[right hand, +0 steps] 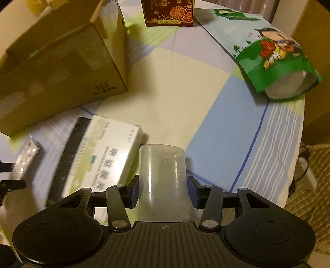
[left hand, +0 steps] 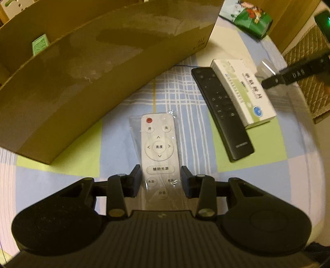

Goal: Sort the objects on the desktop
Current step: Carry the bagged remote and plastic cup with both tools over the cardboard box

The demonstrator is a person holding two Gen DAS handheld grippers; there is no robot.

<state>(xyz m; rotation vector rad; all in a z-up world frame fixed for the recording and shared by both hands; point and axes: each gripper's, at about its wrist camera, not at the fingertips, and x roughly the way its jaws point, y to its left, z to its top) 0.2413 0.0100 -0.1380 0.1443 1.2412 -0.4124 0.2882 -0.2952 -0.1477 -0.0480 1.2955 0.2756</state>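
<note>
A white remote in a clear plastic sleeve (left hand: 158, 152) lies on the checked cloth. My left gripper (left hand: 160, 181) straddles its near end, fingers on either side, close to the sleeve. A black remote (left hand: 221, 113) and a white-green medicine box (left hand: 243, 92) lie to the right. My right gripper (right hand: 163, 189) is shut on a clear plastic cup (right hand: 163, 181), held above the cloth beside the medicine box (right hand: 107, 158). The right gripper also shows in the left wrist view (left hand: 268, 82). The white remote (right hand: 24, 158) shows blurred at far left.
A large open cardboard box (left hand: 92, 68) stands at left, also in the right wrist view (right hand: 68, 68). A green cartoon snack bag (right hand: 274, 61) lies at the far right, a dark red box (right hand: 169, 12) at the back. The table edge (right hand: 297, 160) runs down the right.
</note>
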